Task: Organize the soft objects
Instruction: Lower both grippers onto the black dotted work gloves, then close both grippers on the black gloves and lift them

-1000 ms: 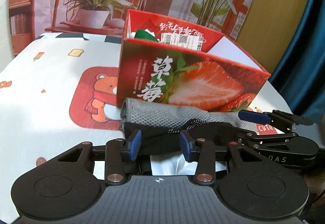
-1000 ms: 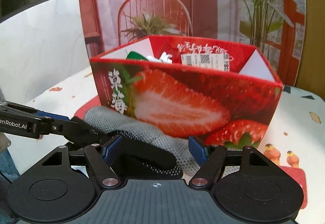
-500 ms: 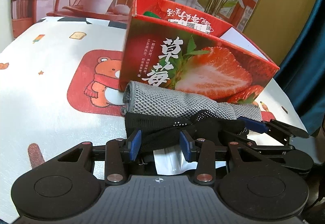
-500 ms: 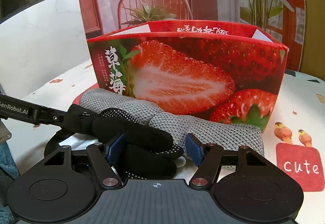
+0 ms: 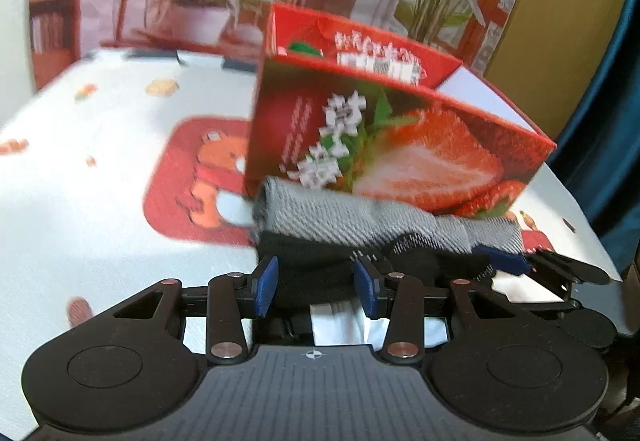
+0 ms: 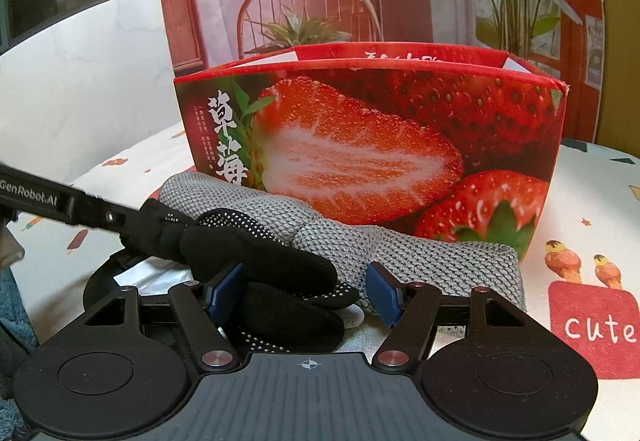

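Left hand-held gripper (image 5: 316, 291) clamped on black dotted glove (image 5: 320, 269); right hand-held gripper (image 6: 308, 293) jaws apart around the glove's fingers, not pressing; grey knit cloth (image 6: 420, 253) just beyond both, against strawberry box (image 6: 380, 145) on counter (image 5: 80, 201).

Black white-dotted glove (image 6: 276, 281), grey towel (image 6: 432, 261)

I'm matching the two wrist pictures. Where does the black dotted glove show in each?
Left wrist: black dotted glove low centre, between the fingers.
Right wrist: glove lower left of centre, reaching left.
Shared landmark: strawberry box behind it, with the grey knitted cloth at its foot.
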The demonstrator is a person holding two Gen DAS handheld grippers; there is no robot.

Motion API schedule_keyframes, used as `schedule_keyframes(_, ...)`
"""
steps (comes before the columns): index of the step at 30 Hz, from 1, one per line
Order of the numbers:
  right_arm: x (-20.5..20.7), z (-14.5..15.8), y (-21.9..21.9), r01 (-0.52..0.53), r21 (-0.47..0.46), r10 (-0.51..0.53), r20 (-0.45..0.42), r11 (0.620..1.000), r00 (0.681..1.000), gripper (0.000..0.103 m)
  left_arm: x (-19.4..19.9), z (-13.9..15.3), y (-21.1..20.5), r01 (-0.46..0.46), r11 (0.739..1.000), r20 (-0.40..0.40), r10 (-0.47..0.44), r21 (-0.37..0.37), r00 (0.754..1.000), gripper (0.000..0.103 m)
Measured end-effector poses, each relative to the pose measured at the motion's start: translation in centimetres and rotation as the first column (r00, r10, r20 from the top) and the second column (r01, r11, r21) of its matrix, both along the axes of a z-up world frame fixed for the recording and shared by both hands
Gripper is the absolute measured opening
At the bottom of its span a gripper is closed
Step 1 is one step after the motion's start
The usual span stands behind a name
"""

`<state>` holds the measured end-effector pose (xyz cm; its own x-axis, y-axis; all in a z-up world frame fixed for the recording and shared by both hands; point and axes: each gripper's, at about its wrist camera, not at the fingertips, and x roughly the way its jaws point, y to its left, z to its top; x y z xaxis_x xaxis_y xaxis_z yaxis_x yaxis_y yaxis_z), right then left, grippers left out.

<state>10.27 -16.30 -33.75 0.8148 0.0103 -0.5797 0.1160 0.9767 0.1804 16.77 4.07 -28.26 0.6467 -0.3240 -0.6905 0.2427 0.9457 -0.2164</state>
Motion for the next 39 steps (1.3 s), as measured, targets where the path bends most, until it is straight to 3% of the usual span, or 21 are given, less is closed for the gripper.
schedule_keyframes(3, 0.0, 0.0, 0.0, 0.001, 0.000, -0.001, -0.001, 1.000, 1.000, 0.063, 0.0, 0.5, 0.3, -0.027, 1.000, 0.030, 0.027, -0.002, 0.999, 0.045)
schedule_keyframes(6, 0.0, 0.0, 0.0, 0.001, 0.001, -0.001, -0.001, 1.000, 1.000, 0.063, 0.3, 0.0, 0.5, -0.040, 0.999, -0.005, 0.040, -0.011, 0.999, 0.045)
schedule_keyframes(12, 0.0, 0.0, 0.0, 0.001, 0.001, -0.001, -0.001, 1.000, 1.000, 0.063, 0.5, -1.1, 0.5, -0.006, 0.999, -0.040, 0.004, -0.039, 0.999, 0.046)
schedule_keyframes(20, 0.0, 0.2, 0.2, 0.007, -0.013, -0.007, -0.013, 1.000, 1.000, 0.063, 0.2, -1.3, 0.6, 0.020, 0.998, -0.046, -0.023, -0.059, 0.999, 0.036)
schedule_keyframes(29, -0.2, 0.9, 0.7, 0.002, -0.023, -0.003, -0.037, 1.000, 0.999, 0.061, 0.0, -1.3, 0.3, 0.065, 0.995, -0.050, -0.068, -0.070, 0.996, 0.035)
schedule_keyframes(33, -0.3, 1.0, 0.7, 0.002, -0.016, -0.003, -0.039, 1.000, 0.999, 0.056, -0.1, -1.4, 0.2, 0.087, 0.994, -0.051, -0.091, -0.073, 0.995, 0.035)
schedule_keyframes(36, -0.3, 1.1, 0.7, -0.004, -0.006, 0.004, -0.042, 1.000, 0.999, 0.046, -0.1, -1.3, 0.2, 0.100, 0.992, -0.049, -0.104, -0.079, 0.993, 0.034)
schedule_keyframes(39, -0.3, 1.1, 0.8, -0.016, -0.002, 0.016, -0.051, 1.000, 0.999, 0.038, -0.2, -1.2, 0.4, 0.106, 0.992, -0.041, -0.109, -0.074, 0.993, 0.024)
